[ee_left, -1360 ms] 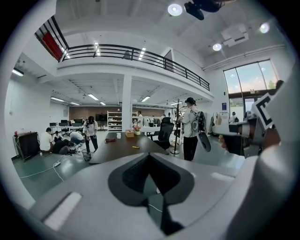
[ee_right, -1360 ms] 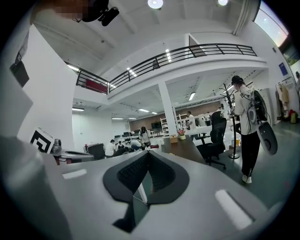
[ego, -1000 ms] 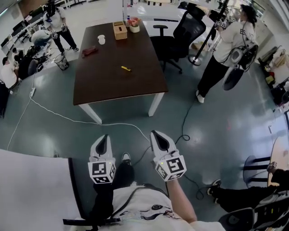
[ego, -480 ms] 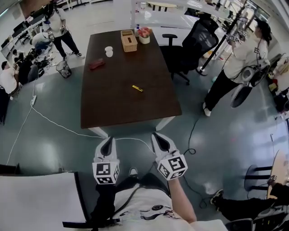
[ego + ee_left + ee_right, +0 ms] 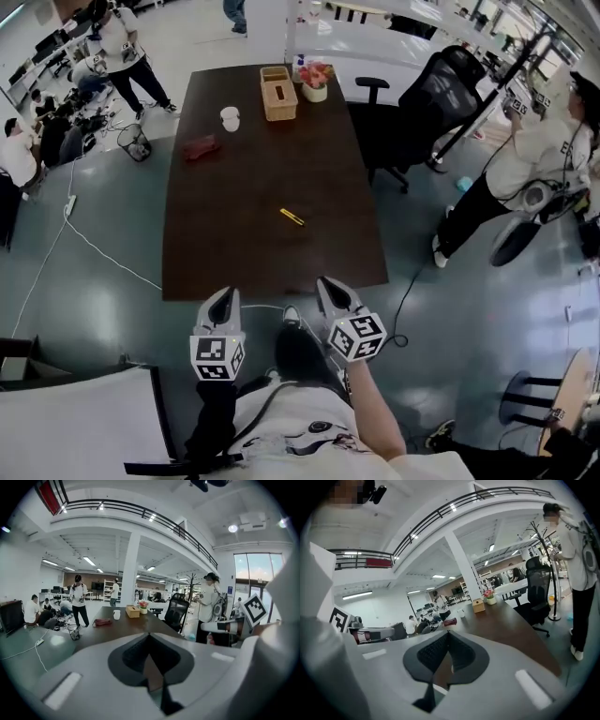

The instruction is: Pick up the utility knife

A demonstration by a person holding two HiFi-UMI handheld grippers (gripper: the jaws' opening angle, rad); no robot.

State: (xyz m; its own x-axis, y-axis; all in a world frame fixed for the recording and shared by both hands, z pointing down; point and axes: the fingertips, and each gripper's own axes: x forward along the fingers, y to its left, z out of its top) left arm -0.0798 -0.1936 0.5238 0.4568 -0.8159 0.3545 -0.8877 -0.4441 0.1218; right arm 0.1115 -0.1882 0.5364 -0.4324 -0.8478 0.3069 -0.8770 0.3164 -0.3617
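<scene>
With left claw (image 5: pixel 220 298) and right claw (image 5: pixel 330 286) both clenched and empty by the near edge of the bench (image 5: pixel 234 239), open one before reaching the utility knife (image 5: pixel 292 217) lying flat mid-bench, or risk shoving the slim handle away.

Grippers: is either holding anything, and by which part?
Nothing held: left gripper and right gripper are shut, empty; the utility knife lies on the table.

The utility knife (image 5: pixel 292 217) — just a yellow sliver on the counter (image 5: pixel 244 244), too small to tell its blade. From the gripper views, left tongs (image 5: pixel 149 637) and right tongs (image 5: pixel 448 634) hide it — red item (image 5: pixel 200 147) beyond, too small to name.
</scene>
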